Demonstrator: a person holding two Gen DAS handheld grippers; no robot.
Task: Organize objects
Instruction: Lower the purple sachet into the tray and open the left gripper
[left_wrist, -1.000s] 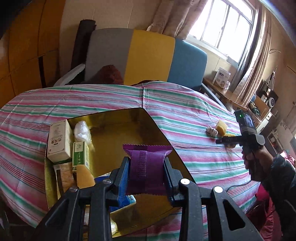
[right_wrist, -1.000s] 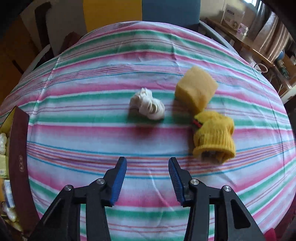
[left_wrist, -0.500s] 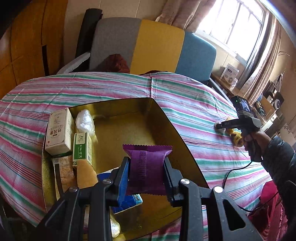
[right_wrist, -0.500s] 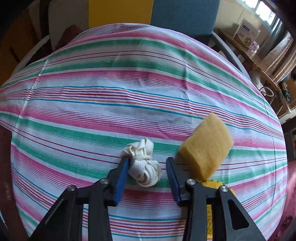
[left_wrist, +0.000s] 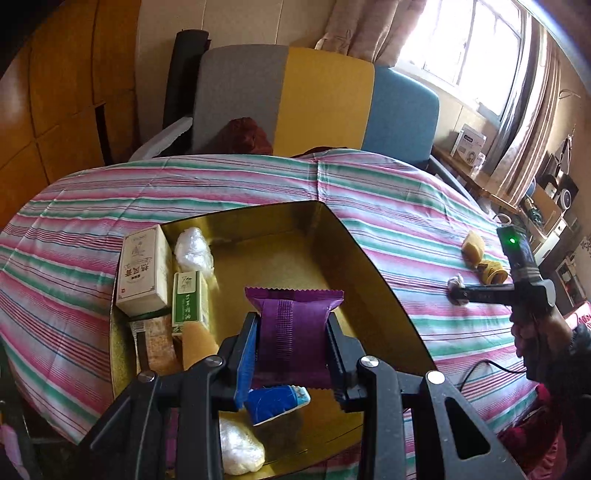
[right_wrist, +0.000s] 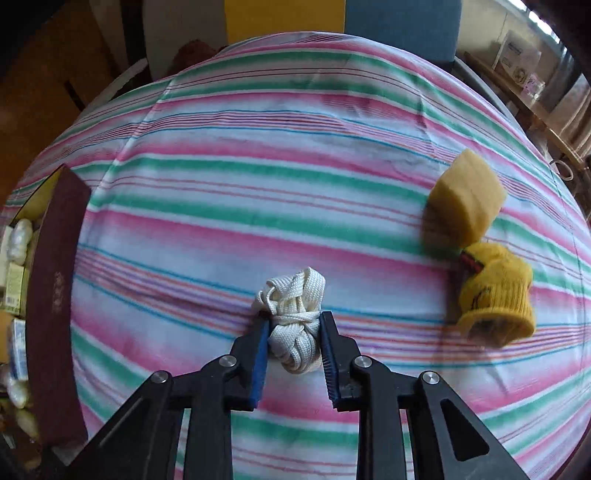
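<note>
Two grippers | left gripper (left_wrist: 291, 343) clamps purple packet (left_wrist: 293, 332) | right gripper (right_wrist: 293, 328) pinches lace bundle (right_wrist: 293, 317)

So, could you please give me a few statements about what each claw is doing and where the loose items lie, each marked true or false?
1. The left claw grips a purple packet over the gold box. True.
2. The right claw is wide open, well above the cloth. False: its fingers press both sides of the white cord bundle.
3. The yellow sponge lies inside the box. False: it sits on the striped tablecloth.
4. The yellow knitted sock lies next to the sponge. True.
5. The box holds nothing. False: cartons such as the white carton lie in it.
</note>
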